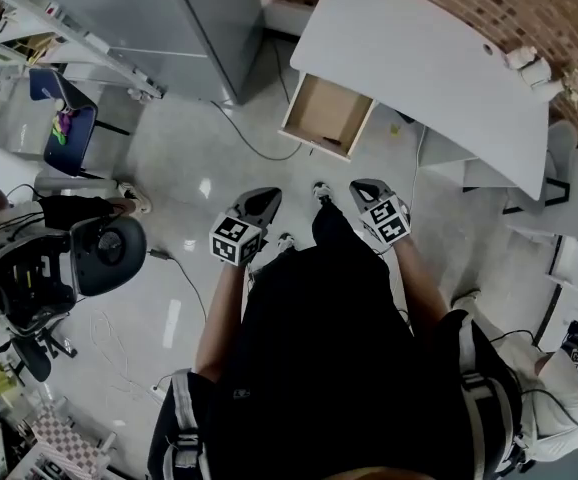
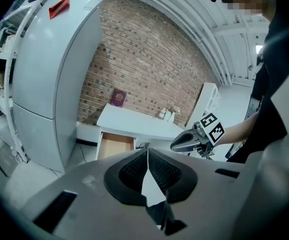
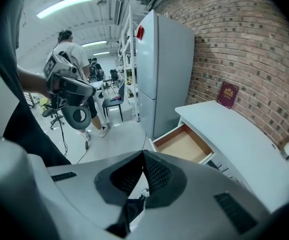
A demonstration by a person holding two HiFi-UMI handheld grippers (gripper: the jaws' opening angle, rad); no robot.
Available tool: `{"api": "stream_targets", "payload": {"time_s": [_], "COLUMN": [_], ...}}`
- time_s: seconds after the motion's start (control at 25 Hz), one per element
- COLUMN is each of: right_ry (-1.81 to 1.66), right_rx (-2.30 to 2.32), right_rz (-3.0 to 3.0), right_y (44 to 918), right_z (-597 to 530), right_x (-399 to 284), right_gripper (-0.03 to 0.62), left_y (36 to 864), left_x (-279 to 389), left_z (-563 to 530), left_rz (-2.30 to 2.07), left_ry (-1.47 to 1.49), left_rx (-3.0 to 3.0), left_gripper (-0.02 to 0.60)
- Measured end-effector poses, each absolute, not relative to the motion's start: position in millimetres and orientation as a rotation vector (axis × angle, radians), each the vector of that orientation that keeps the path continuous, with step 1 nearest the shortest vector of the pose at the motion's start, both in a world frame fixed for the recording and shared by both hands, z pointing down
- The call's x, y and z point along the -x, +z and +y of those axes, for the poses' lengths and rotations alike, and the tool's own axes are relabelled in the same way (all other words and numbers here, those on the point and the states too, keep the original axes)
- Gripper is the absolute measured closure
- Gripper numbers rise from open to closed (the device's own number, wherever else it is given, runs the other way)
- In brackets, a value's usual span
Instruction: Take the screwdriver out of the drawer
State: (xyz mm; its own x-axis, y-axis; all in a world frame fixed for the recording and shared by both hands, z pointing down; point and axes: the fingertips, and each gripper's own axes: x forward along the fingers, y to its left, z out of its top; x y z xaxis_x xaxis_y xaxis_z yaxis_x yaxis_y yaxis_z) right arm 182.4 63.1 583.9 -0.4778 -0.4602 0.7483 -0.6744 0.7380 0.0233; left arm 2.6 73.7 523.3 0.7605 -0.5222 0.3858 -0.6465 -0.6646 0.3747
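Observation:
The wooden drawer (image 1: pixel 327 116) stands pulled out of the white desk (image 1: pixel 419 58), some way ahead of me. Its brown bottom shows bare in every view; I see no screwdriver. My left gripper (image 1: pixel 266 200) and right gripper (image 1: pixel 366 190) hang side by side over the floor, short of the drawer. In the left gripper view the jaws (image 2: pixel 147 151) are shut with nothing between them, and the drawer (image 2: pixel 115 146) lies beyond. The right gripper (image 3: pixel 143 154) is also shut and holds nothing, with the drawer (image 3: pixel 184 145) ahead to its right.
A tall grey cabinet (image 1: pixel 169 28) stands left of the desk. An office chair (image 1: pixel 99 253) and a blue chair (image 1: pixel 64 118) sit at the left, with cables across the floor (image 1: pixel 179 278). A red book (image 3: pixel 228 95) and small bottles (image 1: pixel 529 68) are on the desk. Another person (image 3: pixel 72 54) stands behind.

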Motion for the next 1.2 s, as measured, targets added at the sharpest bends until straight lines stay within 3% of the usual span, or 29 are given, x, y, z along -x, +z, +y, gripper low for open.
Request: {"api": "stream_targets", "payload": {"time_s": [1.2], "right_ry": [0.411], "right_rx": [-0.551], "right_rz": [-2.109], "right_y": [651], "right_z": [-47], "right_x": [-232], "right_gripper": [0.538], "left_y": [542], "left_x": [-52], "left_z": [-6], "left_rz": [-1.015], "left_ry": [0.359], "left_rx": [-2.291], "left_gripper": [0.561]}}
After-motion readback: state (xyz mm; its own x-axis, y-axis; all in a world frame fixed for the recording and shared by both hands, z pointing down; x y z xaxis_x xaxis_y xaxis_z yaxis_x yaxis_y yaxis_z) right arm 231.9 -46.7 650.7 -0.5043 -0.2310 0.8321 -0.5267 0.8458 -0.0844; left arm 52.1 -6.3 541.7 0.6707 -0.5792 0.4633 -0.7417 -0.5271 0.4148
